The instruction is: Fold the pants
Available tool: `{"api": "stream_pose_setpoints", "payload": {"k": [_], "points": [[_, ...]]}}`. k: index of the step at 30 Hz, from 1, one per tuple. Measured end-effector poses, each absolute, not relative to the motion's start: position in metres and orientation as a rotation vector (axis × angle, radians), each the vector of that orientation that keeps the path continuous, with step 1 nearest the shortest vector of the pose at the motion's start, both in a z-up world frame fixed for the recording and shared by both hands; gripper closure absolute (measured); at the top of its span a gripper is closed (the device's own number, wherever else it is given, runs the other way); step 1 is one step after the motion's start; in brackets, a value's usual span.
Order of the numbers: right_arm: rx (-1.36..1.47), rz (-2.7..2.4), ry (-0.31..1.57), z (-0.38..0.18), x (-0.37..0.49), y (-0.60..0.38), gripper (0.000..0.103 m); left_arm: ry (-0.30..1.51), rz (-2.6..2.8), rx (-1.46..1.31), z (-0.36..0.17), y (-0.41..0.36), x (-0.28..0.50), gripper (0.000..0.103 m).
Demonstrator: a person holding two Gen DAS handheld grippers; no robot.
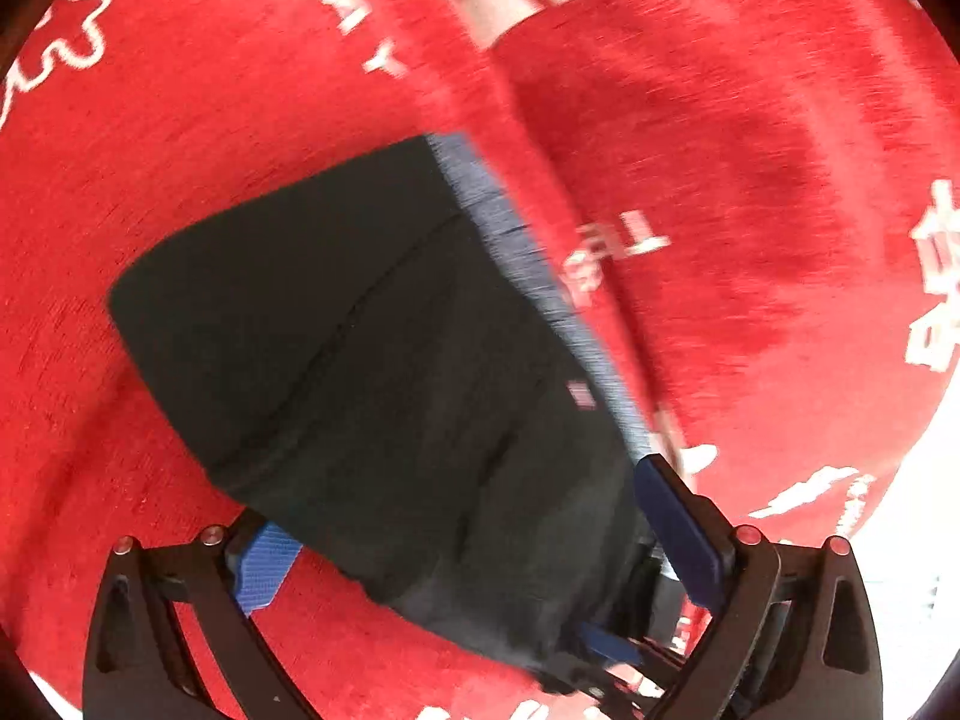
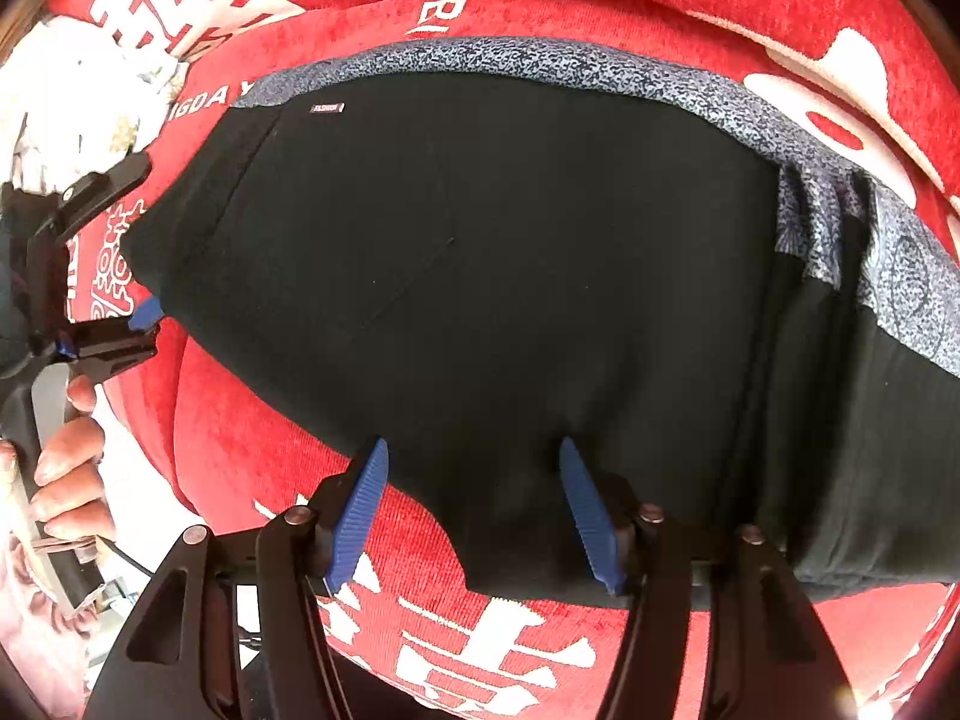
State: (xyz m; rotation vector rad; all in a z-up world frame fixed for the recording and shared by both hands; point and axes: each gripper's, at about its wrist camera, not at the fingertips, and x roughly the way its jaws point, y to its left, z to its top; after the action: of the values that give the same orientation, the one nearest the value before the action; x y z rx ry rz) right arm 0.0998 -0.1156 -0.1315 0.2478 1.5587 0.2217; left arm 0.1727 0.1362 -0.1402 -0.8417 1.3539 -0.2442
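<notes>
Folded black pants (image 2: 480,300) lie on the red printed cloth (image 2: 252,432).
Right gripper (image 2: 474,516) spread at their near edge, left gripper (image 1: 480,540) spread too; smooth layers flat before pressing.

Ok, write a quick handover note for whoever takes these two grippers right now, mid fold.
Left gripper: jaws wide, straddling one end of the pants, no pinch visible.
Right gripper: open, pads apart at the near edge of the pants.
Pants: folded dark bundle on the red cloth, speckled grey waistband along the far edge.
Done: at least one fold.
Left: probably another fold, then smoothing.
</notes>
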Motion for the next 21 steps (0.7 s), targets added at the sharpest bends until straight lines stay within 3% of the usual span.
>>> {"api": "stream_pose_setpoints", "payload": {"k": [2, 5, 8, 14, 21], "points": [[0.241, 0.221, 1.562, -0.131, 0.100, -0.116, 0.037, 1.382, -0.166, -0.798, -0.146, 0.137, 0.174, 0.021], [0.245, 0.226, 1.569, -0.126, 0.102, -0.116, 0.037, 1.392, -0.091, -0.633, -0.141, 0.136, 0.173, 0.062], [0.255, 0.235, 1.562, -0.117, 0.109, -0.119, 0.037, 1.357, -0.118, -0.474, -0.133, 0.127, 0.169, 0.065], [0.327, 0.271, 1.510, -0.083, 0.145, -0.129, 0.037, 1.150, -0.104, 0.270, -0.101, 0.044, 0.147, 0.066], [0.371, 0.510, 1.495, -0.045, 0.229, -0.087, 0.026, 1.076, -0.110, 0.453, -0.106, 0.027, 0.136, 0.066]]}}
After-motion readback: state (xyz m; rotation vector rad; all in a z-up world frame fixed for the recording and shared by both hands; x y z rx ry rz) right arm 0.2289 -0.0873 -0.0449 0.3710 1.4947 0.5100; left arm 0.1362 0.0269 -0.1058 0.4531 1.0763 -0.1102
